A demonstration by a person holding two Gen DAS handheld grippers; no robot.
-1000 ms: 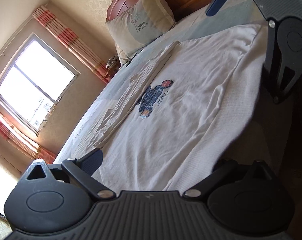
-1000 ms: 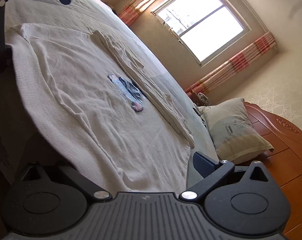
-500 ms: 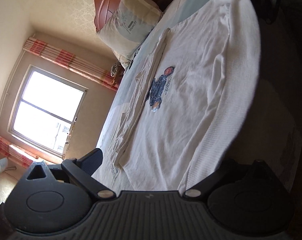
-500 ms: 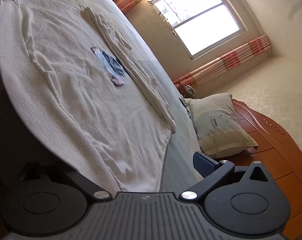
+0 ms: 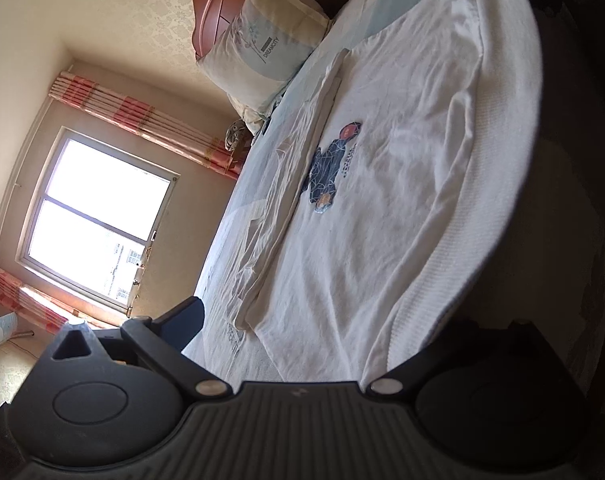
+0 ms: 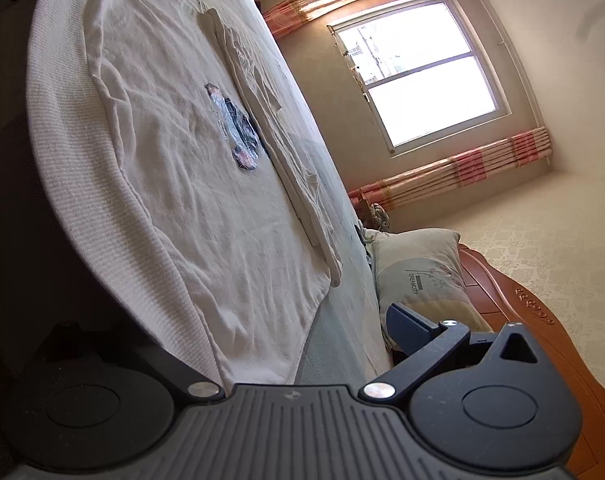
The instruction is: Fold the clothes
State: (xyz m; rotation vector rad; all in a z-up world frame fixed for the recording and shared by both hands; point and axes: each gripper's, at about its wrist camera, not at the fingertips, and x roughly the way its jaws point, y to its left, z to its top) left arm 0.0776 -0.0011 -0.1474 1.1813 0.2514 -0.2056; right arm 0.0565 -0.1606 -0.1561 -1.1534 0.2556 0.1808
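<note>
A white T-shirt with a dark blue figure print lies spread flat on the bed. Its far side is folded inward as a long narrow strip. My left gripper is open at the near edge of the bed, by one end of the shirt, with cloth lying between its wide-apart fingers but not pinched. The right wrist view shows the same shirt, print and folded strip. There my right gripper is open at the shirt's other end, nothing held.
A ribbed white cover drapes over the bed's near edge, dark below it. A pillow leans on the wooden headboard. Across the room are a bright window and striped curtains. Pale blue sheet shows beside the shirt.
Both grippers have rolled and moved apart along the bed's near edge. The right gripper has almost left the left wrist view. The shirt lies as before; both stay open.
</note>
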